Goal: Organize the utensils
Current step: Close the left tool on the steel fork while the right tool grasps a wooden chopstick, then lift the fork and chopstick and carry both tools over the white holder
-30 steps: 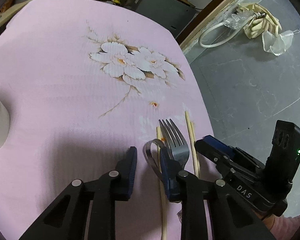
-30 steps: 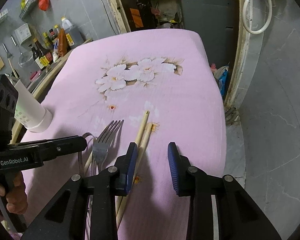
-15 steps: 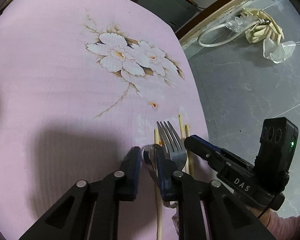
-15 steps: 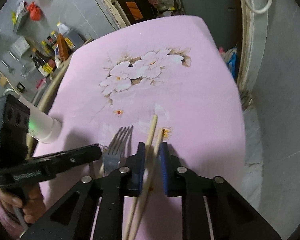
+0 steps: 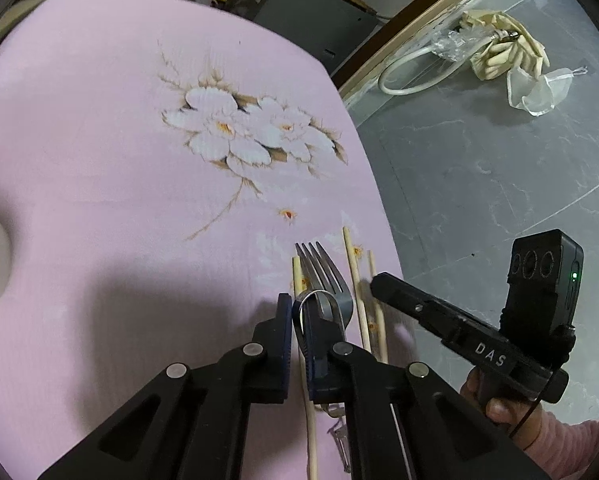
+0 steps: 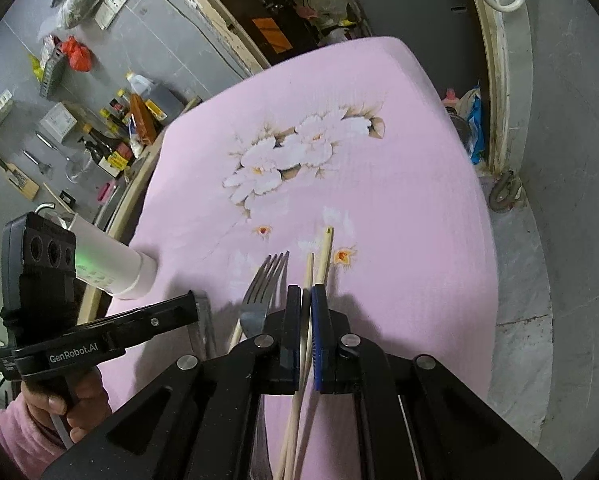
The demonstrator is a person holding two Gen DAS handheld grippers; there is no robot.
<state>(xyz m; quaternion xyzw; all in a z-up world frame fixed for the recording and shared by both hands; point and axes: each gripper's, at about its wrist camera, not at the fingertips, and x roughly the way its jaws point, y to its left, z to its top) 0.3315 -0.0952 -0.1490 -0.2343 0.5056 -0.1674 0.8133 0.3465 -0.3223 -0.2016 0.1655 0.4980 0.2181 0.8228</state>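
My left gripper (image 5: 295, 304) has its jaws closing on the rim of a metal spoon (image 5: 319, 298) that stands on edge, and the pads press on it. A steel fork (image 5: 323, 276) lies just right of it, tines pointing away. A single wooden chopstick (image 5: 298, 276) runs under the left fingers. My right gripper (image 6: 305, 292) is shut on two chopsticks (image 6: 325, 248) whose tips stick out ahead of the pads. In the right wrist view the fork (image 6: 259, 292) lies left of those pads, and the left gripper (image 6: 193, 300) comes in from the left.
A pink flowered cloth (image 5: 119, 160) covers the table. A white cylindrical holder (image 6: 111, 264) stands at the left side. The table's edge (image 5: 383, 216) drops to grey floor on the right. Bottles (image 6: 139, 120) line a counter behind, and a hose and cloth (image 5: 495, 56) lie on the floor.
Both grippers went from open to shut. The left closed on the spoon's rim; the right closed on the two chopsticks and rolled a little. Neither hand travelled much.
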